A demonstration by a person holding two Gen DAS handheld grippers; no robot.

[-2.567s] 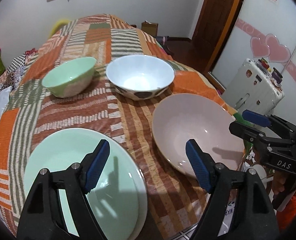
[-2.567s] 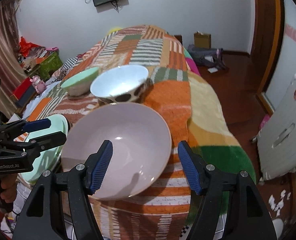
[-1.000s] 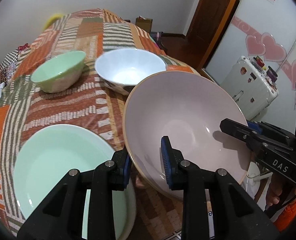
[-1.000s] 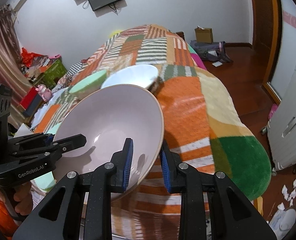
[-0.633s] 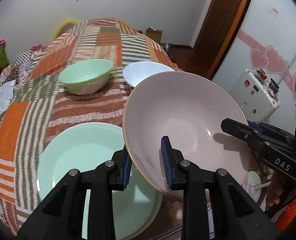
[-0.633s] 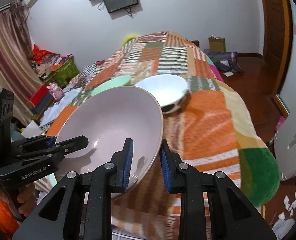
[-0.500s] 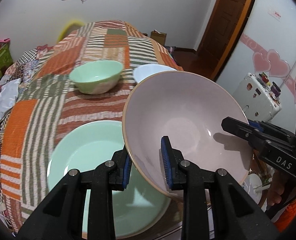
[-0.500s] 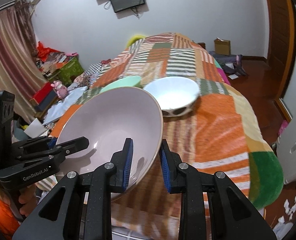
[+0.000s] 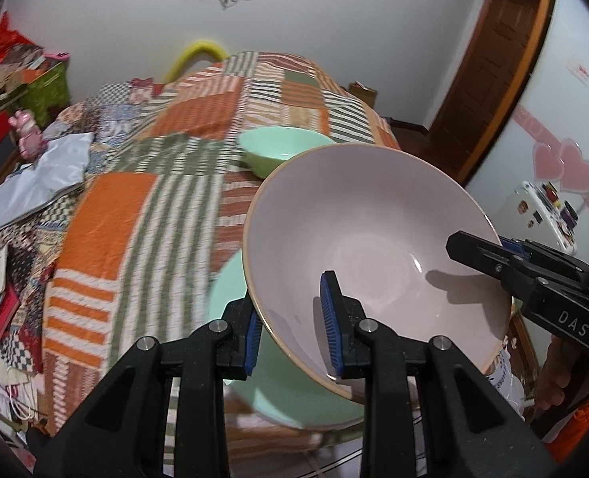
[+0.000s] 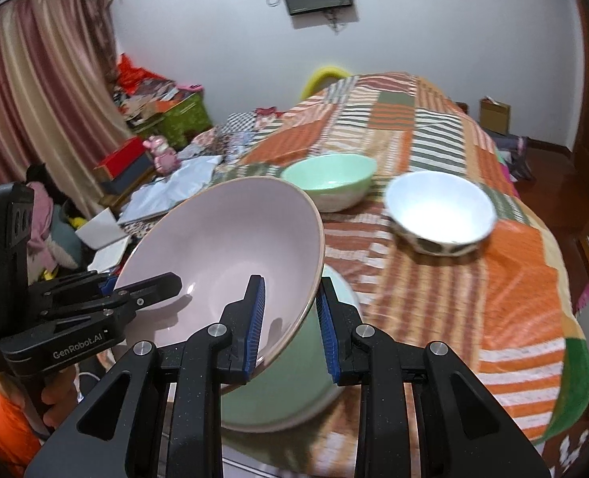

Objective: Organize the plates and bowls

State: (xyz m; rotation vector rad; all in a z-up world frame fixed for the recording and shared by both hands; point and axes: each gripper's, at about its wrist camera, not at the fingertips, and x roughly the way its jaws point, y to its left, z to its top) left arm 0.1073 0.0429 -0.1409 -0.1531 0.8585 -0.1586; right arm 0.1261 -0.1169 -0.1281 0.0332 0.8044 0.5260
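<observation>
While draped in a patchwork quilt [image 10: 493,279]: pink bowl [image 9: 374,239] tilted above green plate [image 10: 294,398], rim pinched by left gripper [image 9: 294,330] and right gripper [image 10: 288,318], both nearly closed; beyond, green bowl [image 10: 330,179], white bowl [image 10: 441,211].

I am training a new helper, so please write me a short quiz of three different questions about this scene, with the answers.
1. True or false: both grippers are shut on the rim of the pink bowl.
2. What lies directly under the pink bowl?
A. a green plate
B. a white bowl
C. a red box
3. Fill in: on the striped cloth, beside the green bowl, stands a ____ bowl with dark spots.

Key:
1. True: the left gripper and the right gripper each clamp the rim.
2. A, the green plate.
3. white: the white bowl.
</observation>
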